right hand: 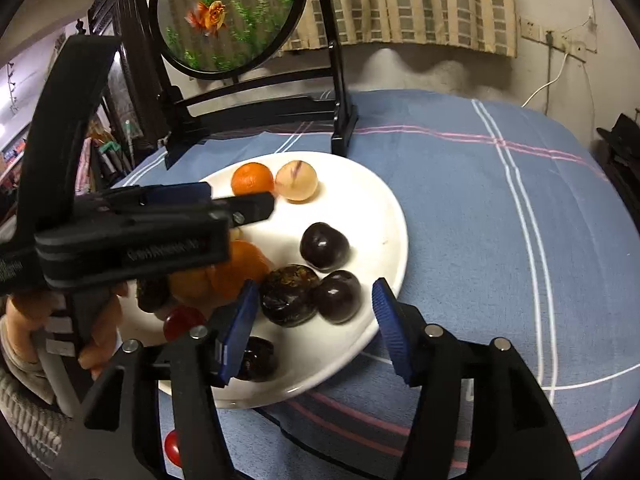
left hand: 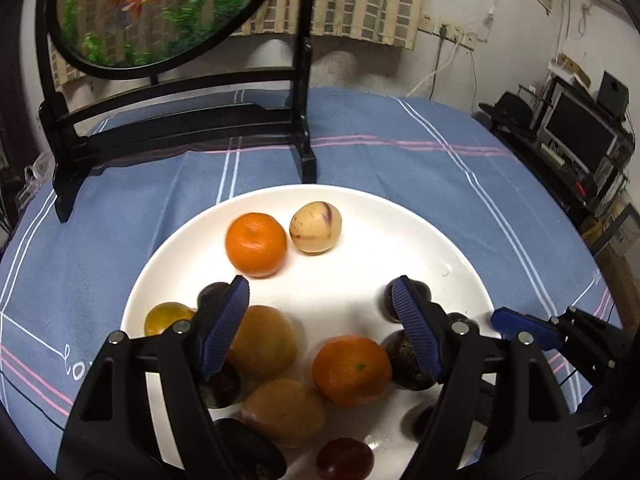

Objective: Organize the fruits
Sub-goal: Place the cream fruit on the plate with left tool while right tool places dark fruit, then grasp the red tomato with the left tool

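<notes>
Right now all the fruit sits on one big white plate [left hand: 460,276], and the plate rests on a blue cloth with white and pink lines [left hand: 380,152].

At the far side of the plate, an orange [left hand: 256,245] lies just beside a pale round fruit with purple streaks [left hand: 315,228]. Nearer the cameras the fruit is bunched close. A second orange [left hand: 351,371] is there, next to two yellow-brown fruits [left hand: 266,342]. One small yellow-green fruit [left hand: 167,317] lies by the plate's left rim. Several dark purple fruits [right hand: 325,247] lie among them, three of them in a tight group in the right wrist view. One small red fruit [left hand: 345,461] sits at the near edge. Some fruit hides under the fingers, so the dark ones cannot be counted for sure.

Two grippers hang over the plate, both tilted down. The left gripper [left hand: 320,304] has its blue fingers spread wide with nothing pinched. The right gripper [right hand: 314,304] is spread apart too, over the plate's near rim, gripping nothing. A hand [right hand: 100,328] in a knit sleeve holds the left gripper's handle.

Behind the plate stands a black frame holding a round goldfish picture [right hand: 228,12].
</notes>
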Available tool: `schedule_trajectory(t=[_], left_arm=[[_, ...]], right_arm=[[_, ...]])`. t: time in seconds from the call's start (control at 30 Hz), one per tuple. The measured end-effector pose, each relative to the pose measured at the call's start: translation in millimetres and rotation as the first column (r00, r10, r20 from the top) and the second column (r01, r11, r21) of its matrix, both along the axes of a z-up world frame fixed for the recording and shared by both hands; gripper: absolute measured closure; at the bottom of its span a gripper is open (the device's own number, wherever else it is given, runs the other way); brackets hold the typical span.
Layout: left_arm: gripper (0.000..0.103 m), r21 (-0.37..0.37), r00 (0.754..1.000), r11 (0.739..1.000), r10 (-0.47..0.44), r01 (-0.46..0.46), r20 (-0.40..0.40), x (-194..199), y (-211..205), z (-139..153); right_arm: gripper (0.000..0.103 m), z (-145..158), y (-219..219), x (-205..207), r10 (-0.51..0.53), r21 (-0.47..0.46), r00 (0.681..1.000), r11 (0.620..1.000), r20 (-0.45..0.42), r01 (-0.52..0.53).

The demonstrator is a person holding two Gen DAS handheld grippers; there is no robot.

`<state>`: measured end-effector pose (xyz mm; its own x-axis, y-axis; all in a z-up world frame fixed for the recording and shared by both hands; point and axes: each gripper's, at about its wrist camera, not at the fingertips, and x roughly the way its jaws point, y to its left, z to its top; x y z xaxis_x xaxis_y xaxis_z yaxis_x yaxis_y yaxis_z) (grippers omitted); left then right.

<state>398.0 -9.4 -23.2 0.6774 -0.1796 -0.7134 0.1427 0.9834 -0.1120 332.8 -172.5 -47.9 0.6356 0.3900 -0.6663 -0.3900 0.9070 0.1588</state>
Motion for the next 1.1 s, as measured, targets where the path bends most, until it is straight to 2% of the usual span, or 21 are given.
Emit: schedule_trajectory(t=[0.13,0.27,0.5,0.53,0.67,0.7,0.87,1.1], left_arm=[[0.025,-0.019,1.000,1.000,0.008,-0.007,0.025,-12,5,14],[0.020,0.031,0.998,0.999,-0.009,0.007,0.060,-42,4,21],[0.019,0.087,0.999,0.996,-0.023,0.020,0.032,-107,9,4],[0.019,0.105,0.999,0.994,-0.035,0.032,0.021,-117,8,-2],[0.018,0.142,0.996,0.986,-0.088,0.088,-0.005,-155,-3,-21],[0.017,0.145,0.994,0.984,-0.106,0.106,-0.008,-164,-8,-25],[0.017,0.136,0.994,0.984,-0.111,0.113,-0.023,-168,-20,-33],[0.019,0.133,0.991,0.982,-0.133,0.135,-0.024,-165,-33,-39]], right_arm=[[0.043,10,-9,-6,-0.020,0.038,1.000,0.999,0.013,0.019],[0.042,22,-22,-25,-0.050,0.073,0.998,0.996,0.028,0.048],[0.039,19,-39,-81,-0.065,0.143,0.998,0.988,0.005,0.064],[0.037,18,-43,-91,-0.069,0.151,0.998,0.986,0.006,0.067],[0.011,16,-53,-113,-0.099,0.167,0.995,0.981,0.011,0.096],[0.010,16,-56,-116,-0.110,0.173,0.994,0.979,0.016,0.106],[0.010,16,-70,-121,-0.138,0.226,0.990,0.965,-0.007,0.136],[0.010,15,-75,-118,-0.145,0.243,0.988,0.958,-0.056,0.154]])
